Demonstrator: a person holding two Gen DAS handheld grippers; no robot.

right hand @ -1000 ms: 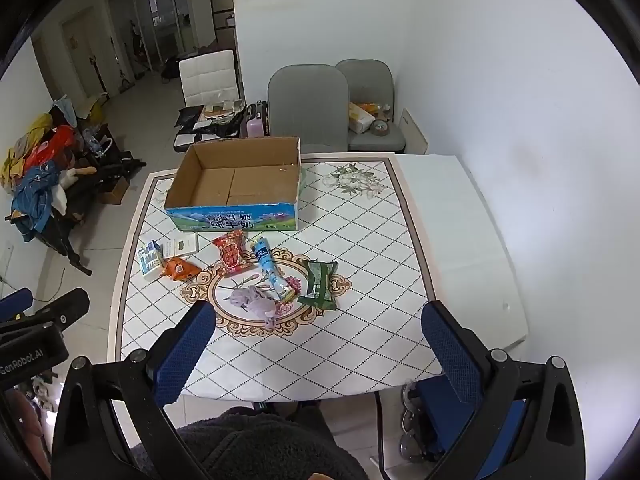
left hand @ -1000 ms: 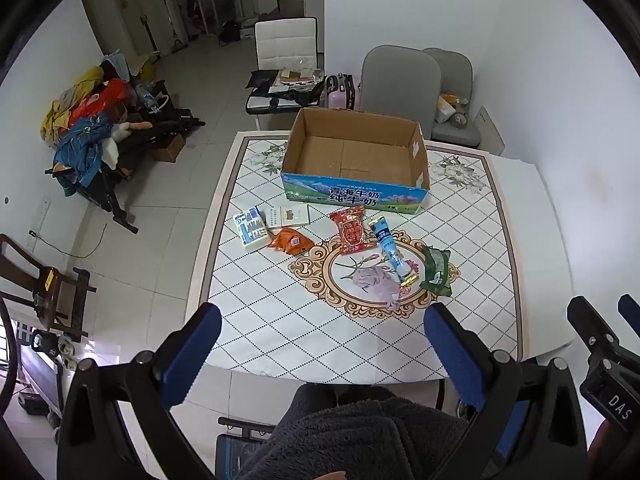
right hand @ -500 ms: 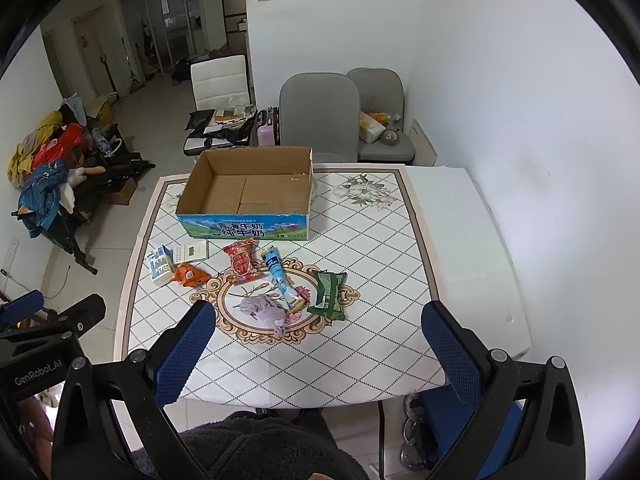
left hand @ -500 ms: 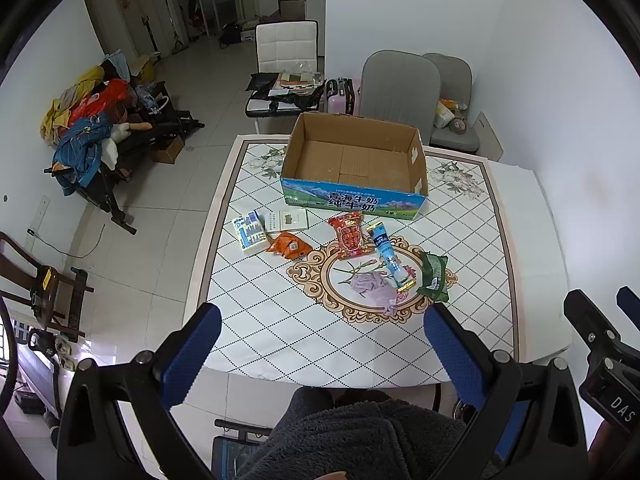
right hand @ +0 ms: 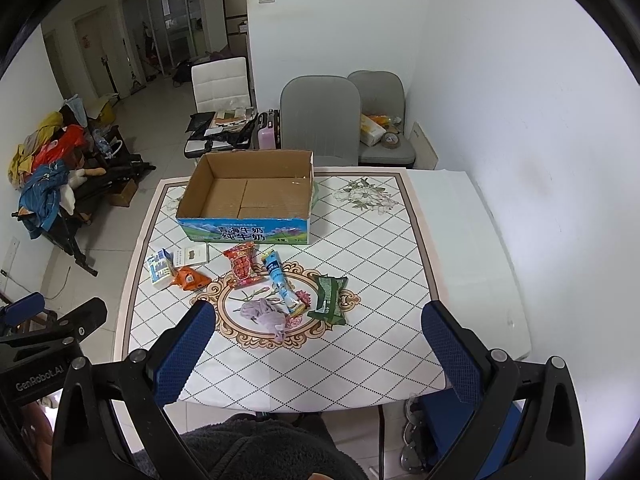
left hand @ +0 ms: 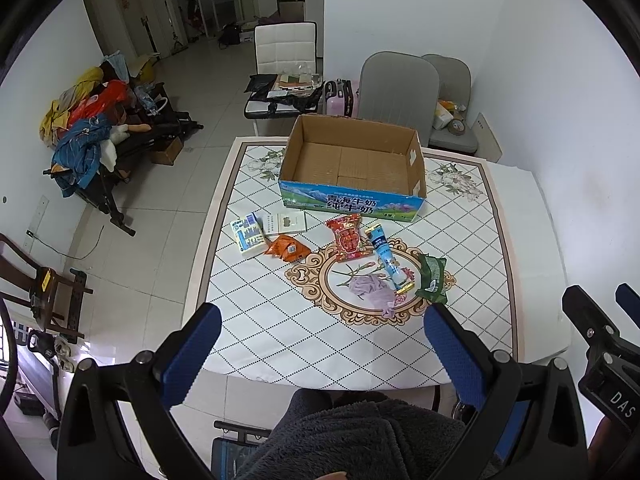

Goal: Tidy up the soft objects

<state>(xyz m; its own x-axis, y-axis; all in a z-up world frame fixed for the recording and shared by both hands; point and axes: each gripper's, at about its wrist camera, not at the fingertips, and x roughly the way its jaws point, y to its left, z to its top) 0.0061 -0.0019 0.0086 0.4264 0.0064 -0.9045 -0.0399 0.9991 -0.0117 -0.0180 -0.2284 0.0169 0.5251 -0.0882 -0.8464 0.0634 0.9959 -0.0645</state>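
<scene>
An open cardboard box (left hand: pixel 352 164) (right hand: pixel 252 196) stands at the far side of the tiled table (left hand: pixel 280 320) (right hand: pixel 380 256). In front of it lie a purple cloth (left hand: pixel 372 290) (right hand: pixel 266 314), a red snack bag (left hand: pixel 348 238) (right hand: pixel 242 266), a blue tube packet (left hand: pixel 386 256) (right hand: pixel 280 280), a green packet (left hand: pixel 432 278) (right hand: pixel 328 298), an orange packet (left hand: pixel 288 248) (right hand: pixel 190 278), a blue-white carton (left hand: pixel 248 236) (right hand: pixel 160 272) and a white card (left hand: pixel 286 222) (right hand: pixel 194 256). My left gripper (left hand: pixel 320 344) and right gripper (right hand: pixel 316 340) are open, empty, high above the near edge.
Two grey chairs (left hand: pixel 400 88) and a white chair (left hand: pixel 286 46) stand behind the table. A rack heaped with clothes (left hand: pixel 88 128) is on the left floor. A white wall is on the right. The person's dark fleece sleeve (left hand: pixel 360 436) is below.
Both grippers have drawn back and risen, so the table looks a little farther and more of the room shows. Nothing on the table has moved.
</scene>
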